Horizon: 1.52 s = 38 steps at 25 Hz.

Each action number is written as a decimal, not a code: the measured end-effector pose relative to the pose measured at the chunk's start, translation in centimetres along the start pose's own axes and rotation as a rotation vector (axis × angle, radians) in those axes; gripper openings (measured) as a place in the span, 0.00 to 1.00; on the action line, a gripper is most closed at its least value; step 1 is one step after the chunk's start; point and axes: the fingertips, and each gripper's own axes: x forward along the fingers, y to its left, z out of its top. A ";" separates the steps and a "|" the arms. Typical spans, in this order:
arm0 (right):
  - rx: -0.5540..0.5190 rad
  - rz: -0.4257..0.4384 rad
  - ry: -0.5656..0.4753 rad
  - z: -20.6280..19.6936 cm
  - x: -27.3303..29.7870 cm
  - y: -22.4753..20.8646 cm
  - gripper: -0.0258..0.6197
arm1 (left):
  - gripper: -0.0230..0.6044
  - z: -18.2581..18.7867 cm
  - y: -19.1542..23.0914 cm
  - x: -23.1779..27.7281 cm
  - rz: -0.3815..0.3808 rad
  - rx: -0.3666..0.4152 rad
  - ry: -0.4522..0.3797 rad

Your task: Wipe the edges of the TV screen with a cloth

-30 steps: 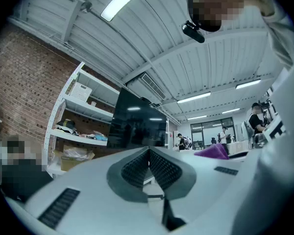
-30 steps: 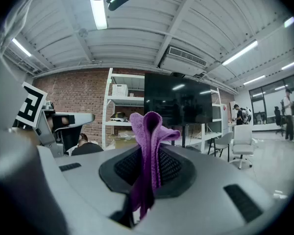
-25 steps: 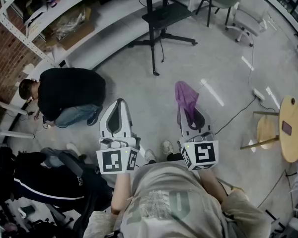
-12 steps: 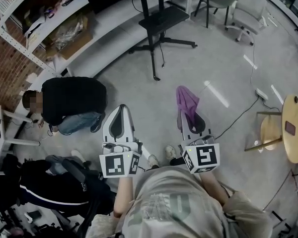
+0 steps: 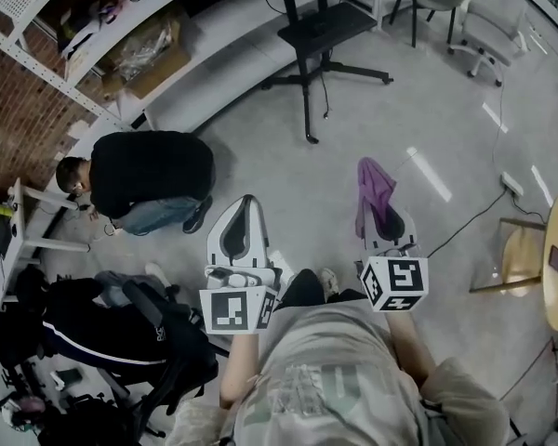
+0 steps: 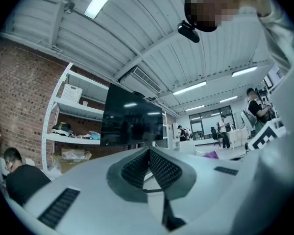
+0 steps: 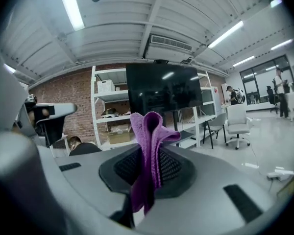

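Hanging pinched in the right gripper (image 5: 387, 219), a purple cloth (image 7: 148, 146) sits well short of the TV stand (image 5: 309, 82), out on the open floor on the near side of it. The jaws are clenched on the cloth's lower part. Its upper part stands up past the fingertips in a soft, folded peak with a fuzzy, towel-like weave. From above it shows as a small crumpled purple flap.

The left gripper (image 5: 246, 207) is held level with its partner, also well clear of the stand. Its ribbed black pads are pressed together at the tips with nothing between them.

The TV (image 6: 132, 119) rides on the stand's post: a wide, dark, switched-off screen with a thin black frame, its glass showing pale streaks from the ceiling lights. From the right gripper view the cloth covers the lower middle of the screen, so that bottom edge is hard to follow. In the head view only a dark strip of the set shows at the top border, the rest being cut off.

To one side of the stand a person in a black top (image 5: 153, 170) crouches by a white shelf rack (image 5: 93, 26). On the other side stands a pale office chair (image 5: 484, 7). How much cloth lies below the jaws I cannot make out.
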 end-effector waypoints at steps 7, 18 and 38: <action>0.024 0.034 0.021 -1.2 2.0 1.4 0.13 | 0.06 0.2 3.9 0.4 0.069 0.025 0.009; -0.062 -0.050 -0.014 1.2 10.2 -0.7 0.13 | 0.06 -3.0 9.4 11.2 0.002 -0.044 -0.048; -0.217 0.183 -0.131 12.5 40.7 11.7 0.13 | 0.06 -1.8 27.5 33.1 0.012 -0.045 -0.087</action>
